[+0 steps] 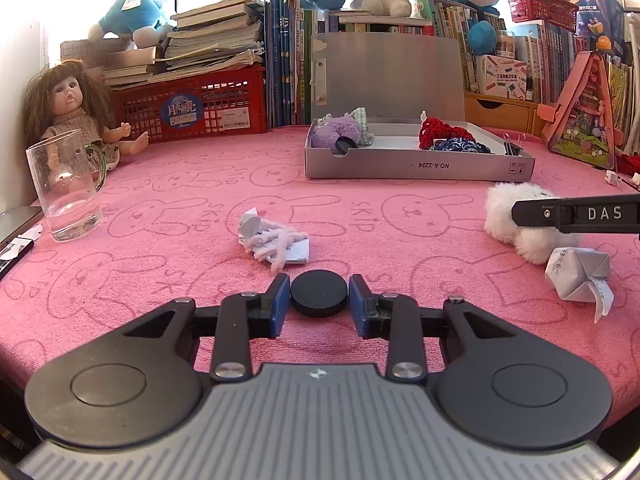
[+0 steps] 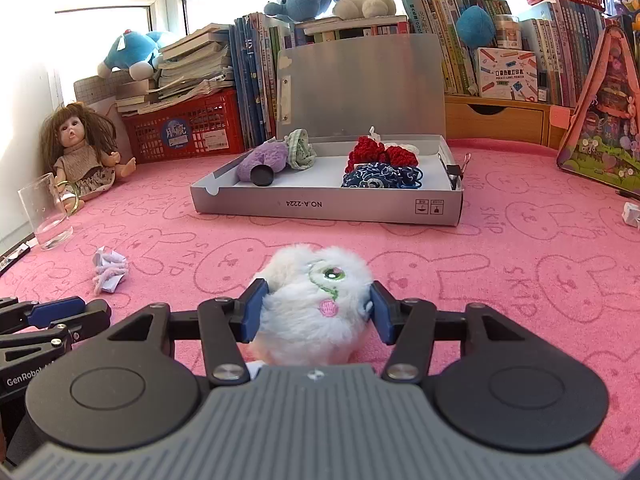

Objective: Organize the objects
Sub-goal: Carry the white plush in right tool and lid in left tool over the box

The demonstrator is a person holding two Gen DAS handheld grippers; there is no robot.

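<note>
- Where the pink rabbit-print cloth (image 1: 160, 240) covers the worktop, the left gripper (image 1: 319, 300) sits low near the front edge with its blue-padded jaws spread on either side of a flat round black disc (image 1: 319, 293); narrow gaps show on both sides, so the pads are just beside it, not pressing it.
- Right gripper (image 2: 316, 308) has its jaws around a fluffy white plush toy with a stitched green eye and pink cheek (image 2: 316, 300), the pads pressing into the fur on both sides.
- Open grey cardboard box with its lid standing up (image 2: 328, 208) lies toward the back middle of the worktop; inside, at its left end, are a purple plush (image 2: 262, 160) and a second black disc (image 2: 262, 177), at its right end red knitted pieces (image 2: 380, 154) and a dark blue patterned cloth item (image 2: 380, 178).
- Crumpled paper tangled with pale pink yarn (image 1: 274, 242) lies on the cloth between the left gripper and the box.
- Folded white paper (image 1: 578, 274) lies toward the right edge.
- Clear glass mug (image 1: 66, 188) stands at the left edge, in front of a brown-haired doll (image 1: 70, 108) in the back left corner.
</note>
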